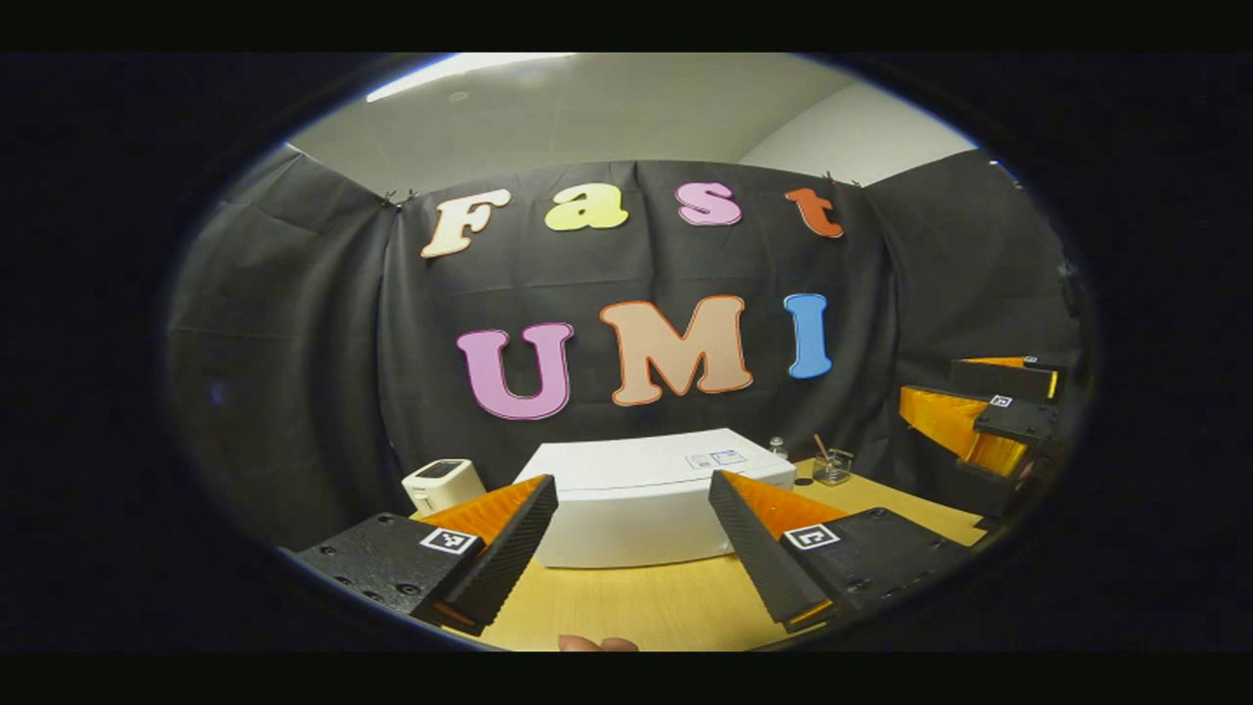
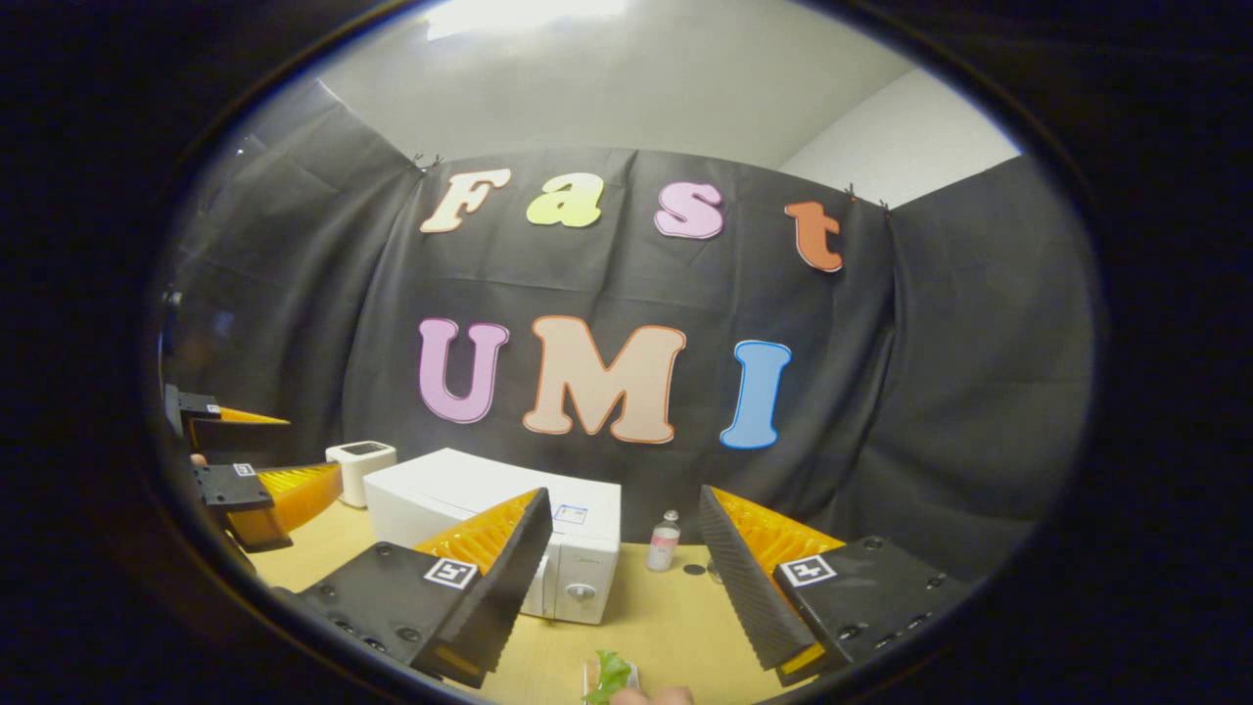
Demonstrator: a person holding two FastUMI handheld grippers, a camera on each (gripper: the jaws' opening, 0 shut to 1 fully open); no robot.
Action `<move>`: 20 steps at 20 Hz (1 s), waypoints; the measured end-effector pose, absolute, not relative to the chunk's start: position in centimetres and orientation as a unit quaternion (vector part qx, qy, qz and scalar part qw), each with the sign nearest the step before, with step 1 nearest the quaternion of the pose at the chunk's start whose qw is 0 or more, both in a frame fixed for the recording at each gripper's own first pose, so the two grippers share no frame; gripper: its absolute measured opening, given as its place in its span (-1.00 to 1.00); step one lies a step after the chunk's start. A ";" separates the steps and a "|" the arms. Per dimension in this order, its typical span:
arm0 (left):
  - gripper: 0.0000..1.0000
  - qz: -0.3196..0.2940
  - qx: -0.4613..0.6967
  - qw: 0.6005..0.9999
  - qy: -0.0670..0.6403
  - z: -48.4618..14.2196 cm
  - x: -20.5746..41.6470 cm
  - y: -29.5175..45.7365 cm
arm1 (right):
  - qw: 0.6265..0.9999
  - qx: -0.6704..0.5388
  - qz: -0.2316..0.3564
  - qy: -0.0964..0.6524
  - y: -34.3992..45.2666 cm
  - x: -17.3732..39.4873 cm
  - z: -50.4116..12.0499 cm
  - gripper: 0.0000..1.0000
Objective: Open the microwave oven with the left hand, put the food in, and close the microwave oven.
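Nothing's been started yet: the microwave (image 1: 646, 499) is seen shut on the table (image 1: 666, 607), food (image 2: 612, 676) near the front edge, left gripper (image 1: 631, 548) and right gripper (image 2: 622, 578) held wide open, empty.

Ahead of my left gripper (image 1: 633, 543), bare wooden table (image 1: 646, 602) runs up to the shut white microwave (image 1: 646, 499). A small white box (image 1: 442, 484) flanks its left; a glass jar (image 1: 832, 466) and small bottle (image 2: 665, 540) crowd its right.
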State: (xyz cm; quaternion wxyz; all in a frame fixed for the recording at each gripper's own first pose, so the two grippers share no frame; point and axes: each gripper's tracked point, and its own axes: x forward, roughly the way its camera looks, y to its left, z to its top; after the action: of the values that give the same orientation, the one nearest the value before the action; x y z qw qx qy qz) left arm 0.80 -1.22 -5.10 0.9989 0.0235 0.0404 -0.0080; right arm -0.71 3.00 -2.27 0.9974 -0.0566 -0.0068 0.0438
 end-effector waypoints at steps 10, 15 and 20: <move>0.95 -0.025 0.032 0.995 0.086 -14.7 4.0 -4.1 | 0.998 -0.048 0.049 0.005 1.0 -3.2 -3.2 0.87; 0.96 -0.035 0.020 0.995 0.094 -19.2 7.1 -6.6 | 0.998 -0.057 0.028 0.013 -1.3 -5.2 -3.2 0.87; 0.96 -0.062 0.009 0.990 0.129 -24.1 10.6 -10.8 | 0.998 -0.040 0.013 0.047 -2.7 -6.5 -4.7 0.87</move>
State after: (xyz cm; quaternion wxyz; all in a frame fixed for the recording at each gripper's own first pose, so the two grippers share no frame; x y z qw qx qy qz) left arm 10.64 -10.81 -24.10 0.9897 0.0085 0.1288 -0.0624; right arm -6.50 -2.66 -4.67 0.9980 -0.0397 0.0475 0.0129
